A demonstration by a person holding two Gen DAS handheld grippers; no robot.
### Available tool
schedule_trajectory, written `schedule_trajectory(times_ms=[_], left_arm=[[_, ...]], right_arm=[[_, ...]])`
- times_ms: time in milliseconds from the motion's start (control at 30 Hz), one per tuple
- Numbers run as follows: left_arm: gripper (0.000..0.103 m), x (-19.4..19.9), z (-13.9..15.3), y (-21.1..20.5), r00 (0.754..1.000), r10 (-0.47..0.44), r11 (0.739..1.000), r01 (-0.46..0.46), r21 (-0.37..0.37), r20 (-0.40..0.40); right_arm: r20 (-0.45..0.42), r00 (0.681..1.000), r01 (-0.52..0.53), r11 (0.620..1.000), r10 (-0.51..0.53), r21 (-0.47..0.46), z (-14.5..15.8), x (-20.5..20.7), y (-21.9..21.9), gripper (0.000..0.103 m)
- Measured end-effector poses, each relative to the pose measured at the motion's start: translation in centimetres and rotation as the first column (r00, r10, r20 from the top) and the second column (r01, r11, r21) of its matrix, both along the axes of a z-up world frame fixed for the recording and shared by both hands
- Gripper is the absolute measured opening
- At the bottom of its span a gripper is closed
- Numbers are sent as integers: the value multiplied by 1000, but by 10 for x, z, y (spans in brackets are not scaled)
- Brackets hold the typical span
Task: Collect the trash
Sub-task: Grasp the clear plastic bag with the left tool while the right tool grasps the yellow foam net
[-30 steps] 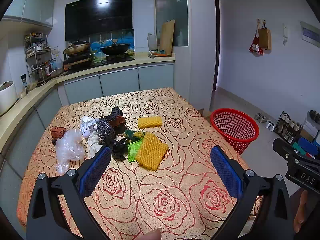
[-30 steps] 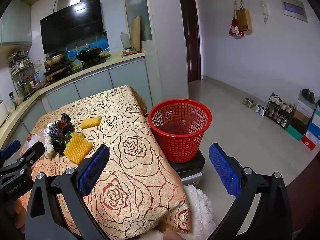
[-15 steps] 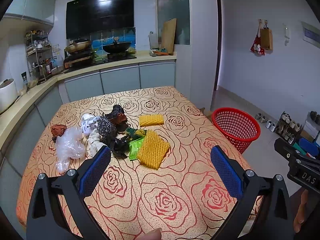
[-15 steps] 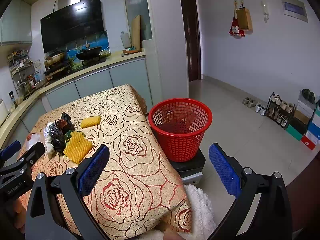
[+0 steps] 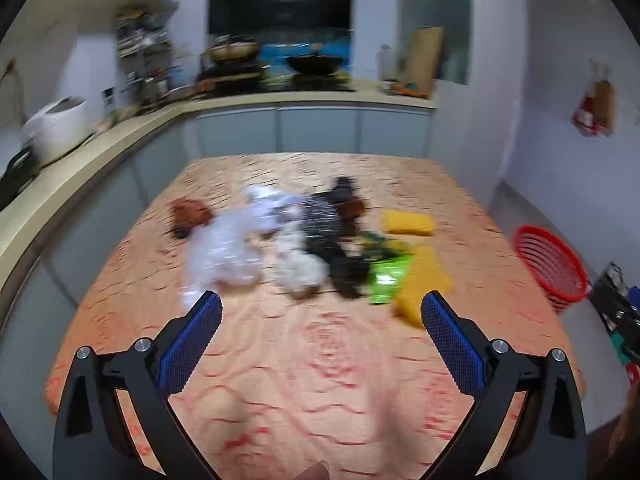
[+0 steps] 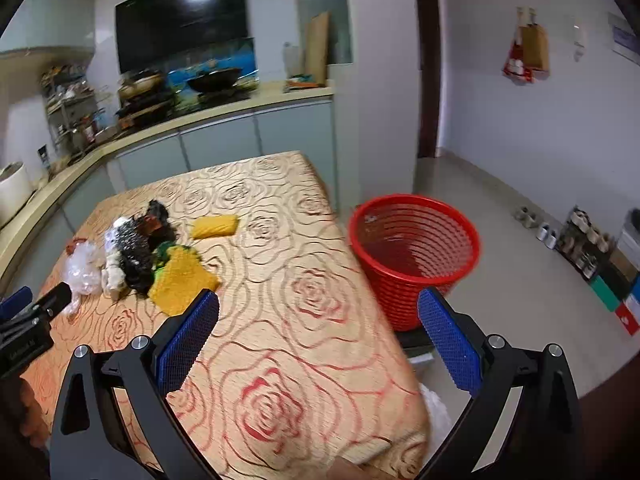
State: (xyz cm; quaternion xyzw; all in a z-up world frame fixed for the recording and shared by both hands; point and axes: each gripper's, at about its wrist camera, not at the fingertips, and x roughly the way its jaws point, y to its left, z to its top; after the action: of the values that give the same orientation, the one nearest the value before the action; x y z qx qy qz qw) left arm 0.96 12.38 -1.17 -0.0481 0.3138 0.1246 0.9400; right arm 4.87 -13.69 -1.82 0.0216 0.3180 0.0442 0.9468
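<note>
- The table (image 6: 304, 280) wears a rose-patterned cloth.
- A red basket (image 6: 414, 254) sits on the floor just off the table's right edge.
- The trash pile (image 5: 304, 240) lies mid-table, toward its left side.
- Left gripper (image 5: 320, 308) and right gripper (image 6: 318, 312) both hang spread wide, holding nothing, over the table's near edge.

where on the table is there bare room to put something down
Bare cloth spans the near half of the table, between the trash pile and the near edge, and the right strip toward the red basket. The far end behind the small yellow piece is free too. The left-centre is crowded.
</note>
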Motion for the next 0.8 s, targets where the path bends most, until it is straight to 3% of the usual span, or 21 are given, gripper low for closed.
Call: schedule_trajectory(times_ms=[200,367,600,800], left_arm=[[96,-4,-10,60,989,144,989,-145,-16,-42],[96,-3,-20,93,975,209,978,-211,-10,-77],[96,13,-31,116,968,223,974,-227,-22,-114],[96,44,-36,125,977,174,984,-176,-6,-125]], right_arm=[[-61,993,-103,995,102,-8,-12,23,37,97],[-101,984,-146,989,144,-13,-22,38,55,97],[-160,969,-198,980,191,-31,-37,57,75,97],[-209,946,-256,967,247,-17,-49,68,94,97]])
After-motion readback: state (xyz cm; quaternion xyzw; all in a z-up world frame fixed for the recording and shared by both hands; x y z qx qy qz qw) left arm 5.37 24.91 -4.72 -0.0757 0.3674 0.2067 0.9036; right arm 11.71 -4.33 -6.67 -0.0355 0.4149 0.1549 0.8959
